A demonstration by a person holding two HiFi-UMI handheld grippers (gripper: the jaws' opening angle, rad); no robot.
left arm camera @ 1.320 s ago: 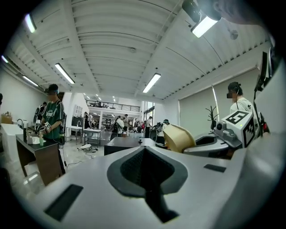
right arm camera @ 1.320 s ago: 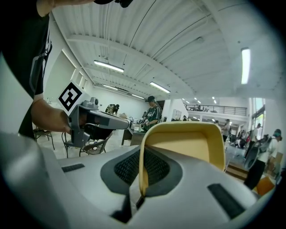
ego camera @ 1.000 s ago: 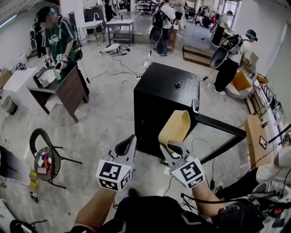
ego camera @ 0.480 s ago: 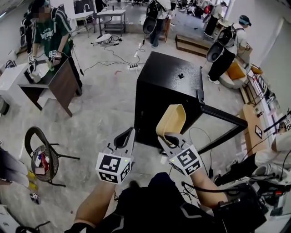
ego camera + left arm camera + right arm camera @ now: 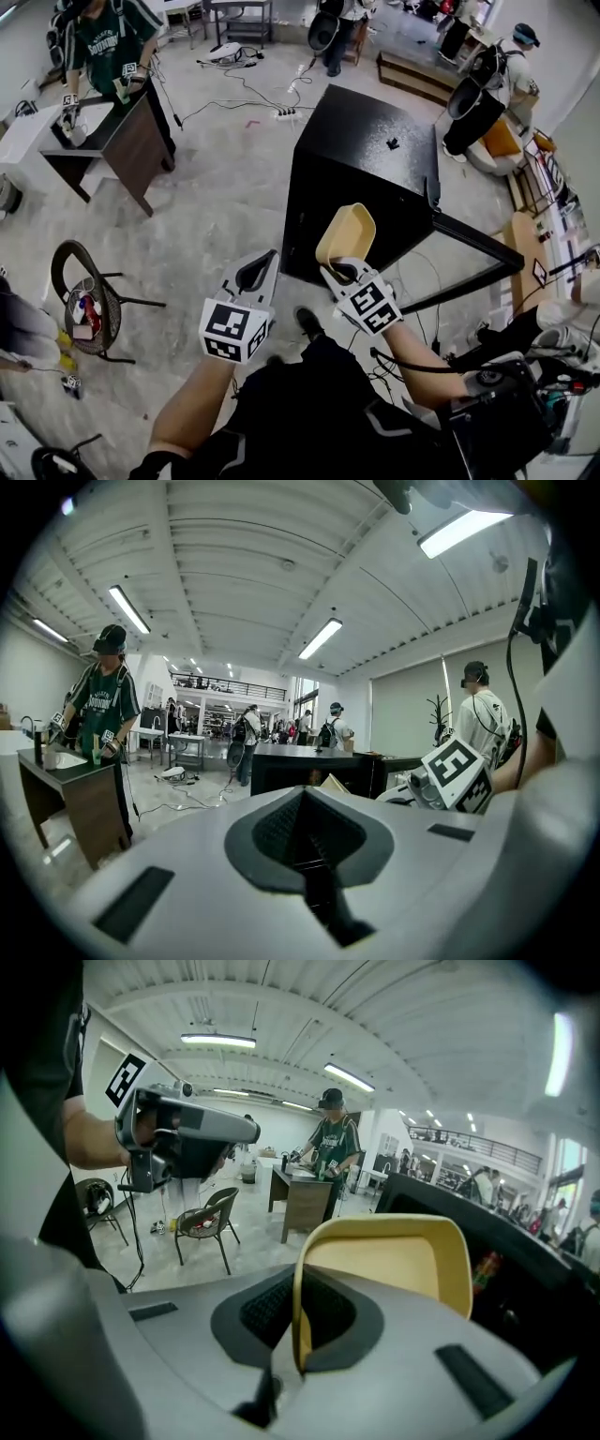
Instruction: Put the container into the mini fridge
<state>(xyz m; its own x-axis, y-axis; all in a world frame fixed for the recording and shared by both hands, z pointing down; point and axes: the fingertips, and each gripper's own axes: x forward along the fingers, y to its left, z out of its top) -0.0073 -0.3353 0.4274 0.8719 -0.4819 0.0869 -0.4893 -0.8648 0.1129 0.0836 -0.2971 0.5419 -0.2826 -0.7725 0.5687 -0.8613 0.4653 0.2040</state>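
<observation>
The yellow plastic container [image 5: 345,233] is held up in front of the black mini fridge [image 5: 361,178], whose door [image 5: 469,246] stands open to the right. My right gripper [image 5: 339,271] is shut on the container's rim. In the right gripper view the rim of the container [image 5: 394,1265] is pinched between the jaws of my right gripper [image 5: 293,1340], with the fridge [image 5: 497,1260] dark behind it. My left gripper [image 5: 257,275] hovers to the left of the container, shut and holding nothing. In the left gripper view my left gripper [image 5: 302,803] points at the fridge [image 5: 309,766].
A brown desk [image 5: 127,141] with a person [image 5: 103,42] at it stands at the far left. A wire chair [image 5: 89,305] sits on the floor at my left. Cables [image 5: 248,89] trail behind the fridge. More people [image 5: 487,84] and benches [image 5: 534,267] are at the right.
I have stepped closer to the fridge, which now looks larger and nearer. The right gripper has carried the container a little up and forward. The left gripper stays beside it.
</observation>
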